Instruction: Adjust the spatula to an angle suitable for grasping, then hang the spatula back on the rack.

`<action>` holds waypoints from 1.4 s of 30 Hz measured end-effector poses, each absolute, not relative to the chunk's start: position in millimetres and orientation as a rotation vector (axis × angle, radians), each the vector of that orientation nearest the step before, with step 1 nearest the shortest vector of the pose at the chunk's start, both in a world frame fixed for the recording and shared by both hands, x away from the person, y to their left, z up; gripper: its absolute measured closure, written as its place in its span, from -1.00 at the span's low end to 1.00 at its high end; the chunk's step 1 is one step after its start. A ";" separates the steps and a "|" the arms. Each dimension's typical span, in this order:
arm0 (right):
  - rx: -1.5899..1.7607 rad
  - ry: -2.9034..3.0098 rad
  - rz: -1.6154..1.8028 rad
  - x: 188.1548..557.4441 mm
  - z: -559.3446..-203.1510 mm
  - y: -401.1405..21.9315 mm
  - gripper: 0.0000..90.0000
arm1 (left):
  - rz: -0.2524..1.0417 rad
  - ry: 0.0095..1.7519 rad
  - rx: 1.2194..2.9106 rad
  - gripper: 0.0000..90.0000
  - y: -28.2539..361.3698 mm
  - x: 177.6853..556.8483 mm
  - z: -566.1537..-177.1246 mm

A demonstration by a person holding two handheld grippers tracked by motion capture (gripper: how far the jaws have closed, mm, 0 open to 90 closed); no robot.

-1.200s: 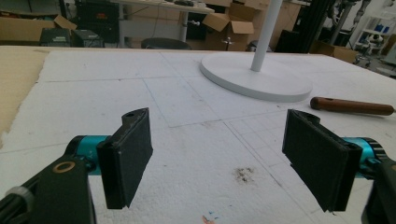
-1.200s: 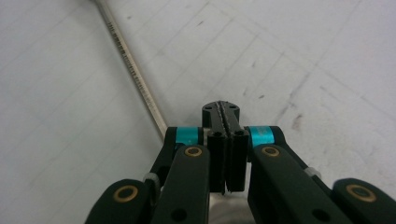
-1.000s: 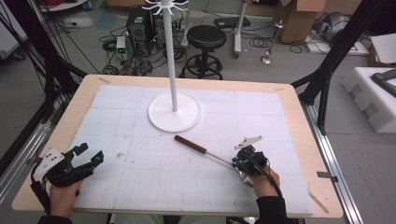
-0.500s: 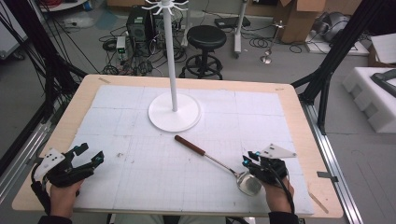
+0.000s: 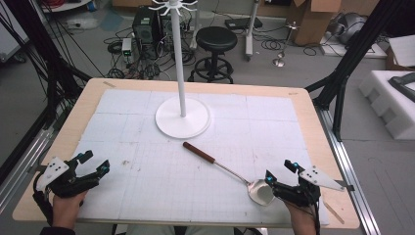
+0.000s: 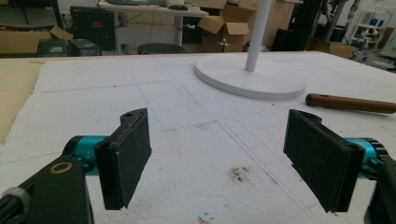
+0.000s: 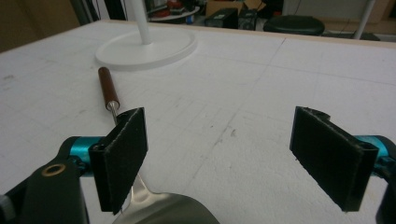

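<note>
Steel ladle (image 5: 260,191) lies just beside the right hand-held gripper (image 5: 284,172), jaws just opened wide.

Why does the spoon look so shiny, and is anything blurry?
High view: the spoon bowl glints under the room light and things look a bit soft. Right gripper view: the black fingers up close look blurry. Left gripper view: the wooden handle looks soft.

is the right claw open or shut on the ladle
Open. The right claw has just been opening, and nothing sits between its pads; the ladle lies flat on the table beside its left pad.
</note>
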State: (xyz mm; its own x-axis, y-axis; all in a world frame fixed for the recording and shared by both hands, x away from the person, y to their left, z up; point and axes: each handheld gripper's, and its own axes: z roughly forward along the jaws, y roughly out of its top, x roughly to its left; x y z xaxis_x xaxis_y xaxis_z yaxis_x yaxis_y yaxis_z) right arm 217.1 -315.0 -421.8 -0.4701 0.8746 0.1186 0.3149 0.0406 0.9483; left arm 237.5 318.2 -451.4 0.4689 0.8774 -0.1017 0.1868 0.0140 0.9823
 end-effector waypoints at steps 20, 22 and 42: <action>1.134 1.911 1.429 229.8 -412.6 -296.3 -0.62 | 0.698 0.980 1.495 -0.49 317.7 238.0 -451.2; 1.118 1.936 1.431 232.5 -409.8 -290.2 -0.62 | 0.696 0.979 1.497 -0.49 317.7 238.4 -451.2; 0.931 2.359 1.220 274.7 -404.2 -227.6 -0.61 | 0.684 0.987 1.523 -0.49 315.7 239.5 -450.6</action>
State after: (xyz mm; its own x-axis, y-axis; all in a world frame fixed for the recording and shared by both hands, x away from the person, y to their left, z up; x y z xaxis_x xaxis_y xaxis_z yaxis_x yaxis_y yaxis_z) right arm 274.7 -227.6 -404.2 -0.7339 0.6792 0.0097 0.4006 0.4212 0.8137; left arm 239.5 315.7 -450.6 0.4783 0.8727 -0.0982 0.2151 -0.0080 0.9766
